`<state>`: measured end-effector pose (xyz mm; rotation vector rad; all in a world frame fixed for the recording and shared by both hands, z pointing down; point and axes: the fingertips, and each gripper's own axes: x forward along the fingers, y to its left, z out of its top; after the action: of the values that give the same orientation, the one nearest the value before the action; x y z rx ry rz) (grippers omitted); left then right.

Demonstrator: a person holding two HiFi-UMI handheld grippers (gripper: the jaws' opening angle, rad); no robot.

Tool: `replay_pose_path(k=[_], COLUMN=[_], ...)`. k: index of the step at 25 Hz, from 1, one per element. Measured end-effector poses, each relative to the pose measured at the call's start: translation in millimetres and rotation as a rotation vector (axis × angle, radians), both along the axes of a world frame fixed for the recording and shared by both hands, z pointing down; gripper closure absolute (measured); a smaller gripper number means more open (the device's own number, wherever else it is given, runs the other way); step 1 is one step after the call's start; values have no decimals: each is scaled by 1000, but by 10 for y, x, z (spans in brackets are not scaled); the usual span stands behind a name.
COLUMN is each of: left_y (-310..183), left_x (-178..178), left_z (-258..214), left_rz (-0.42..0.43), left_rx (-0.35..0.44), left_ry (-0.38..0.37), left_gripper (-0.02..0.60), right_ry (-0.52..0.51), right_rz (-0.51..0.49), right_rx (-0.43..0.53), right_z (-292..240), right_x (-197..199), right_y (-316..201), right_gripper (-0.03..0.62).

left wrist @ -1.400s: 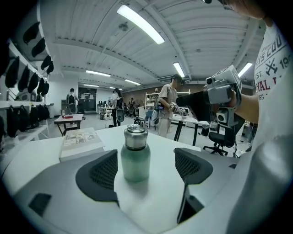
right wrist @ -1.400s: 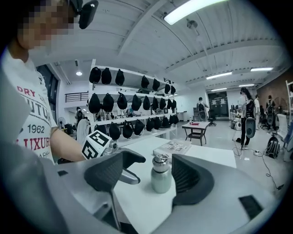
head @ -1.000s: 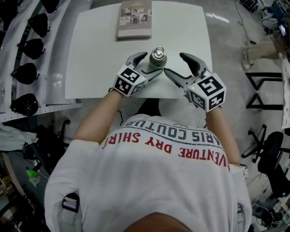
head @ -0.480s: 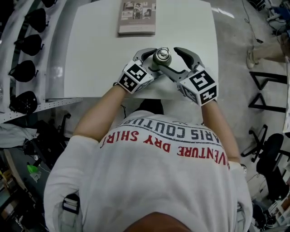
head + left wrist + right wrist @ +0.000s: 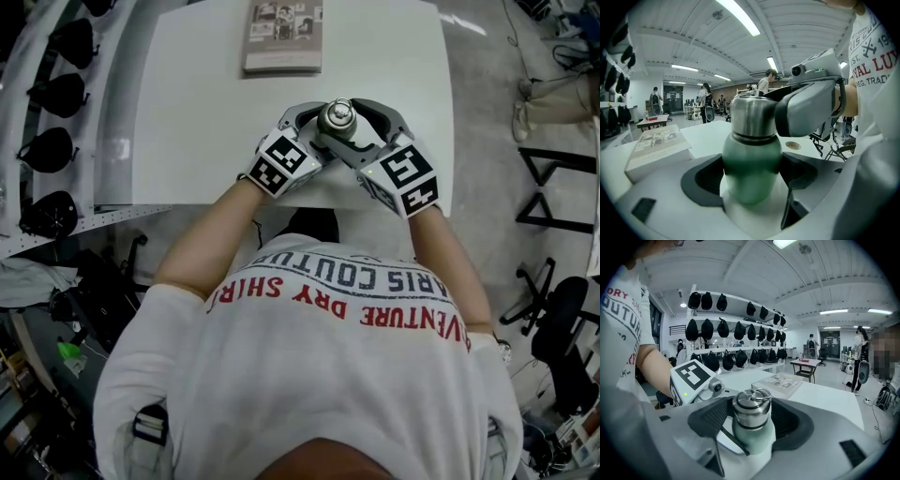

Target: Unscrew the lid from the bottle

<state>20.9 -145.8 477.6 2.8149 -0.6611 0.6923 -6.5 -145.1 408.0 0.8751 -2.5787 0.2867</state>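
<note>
Left gripper (image 5: pixel 751 180): clenched on the green body of the bottle (image 5: pixel 751 150), one dark pad on each side. This is your anchor.
Bottle: upright on the white table (image 5: pixel 187 112), standing between both grippers at the edge nearest you.
Lid (image 5: pixel 751 411): a steel cap with a wire ring on top, just above the left gripper's jaws and, by the look of it, seated on the neck.
Right gripper (image 5: pixel 752 422): grasping the lid from the side opposite the left gripper, with ribbed pads against the steel.
Step in hand: both grips look set, so the turn itself seems to be what comes next.
Doing it well: rotate the right gripper about the bottle's upright axis without tipping it. Brace the left gripper so the body cannot twist along. Work in short turns, regripping between them, and lift only once the threads run free.
Risk: smooth steel may slip under the pads, so squeeze before you twist.
Book (image 5: pixel 283 37): lies beyond the grippers, well apart.
</note>
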Motion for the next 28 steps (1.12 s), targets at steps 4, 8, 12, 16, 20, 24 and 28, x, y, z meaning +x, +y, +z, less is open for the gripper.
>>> replay_pose_path(k=[4, 8, 12, 16, 20, 24, 28], left_y=[1, 1, 6, 1, 14, 25, 44], left_x=[7, -6, -13, -8, -29, -40, -39], left_z=[-4, -4, -5, 7, 22, 24, 19], left_rz=[1, 0, 11, 40, 97, 168, 245], left_rx=[2, 0, -1, -5, -12, -17, -20], left_ry=[2, 5, 11, -2, -25, -23, -27], left_gripper=[198, 198, 198, 199, 198, 198, 198], right_ry=[1, -1, -26, -32, -27, -10, -1], right_rz=[17, 13, 15, -10, -77, -171, -268], right_rx=[16, 22, 13, 18, 31, 46, 51], right_z=[-5, -3, -8, -2, 5, 7, -4], right_x=[15, -3, -9, -7, -42, -68, -84], right_y=[-23, -25, -34, -41, -24, -6, 16], right_gripper=[339, 341, 342, 342, 342, 342, 342])
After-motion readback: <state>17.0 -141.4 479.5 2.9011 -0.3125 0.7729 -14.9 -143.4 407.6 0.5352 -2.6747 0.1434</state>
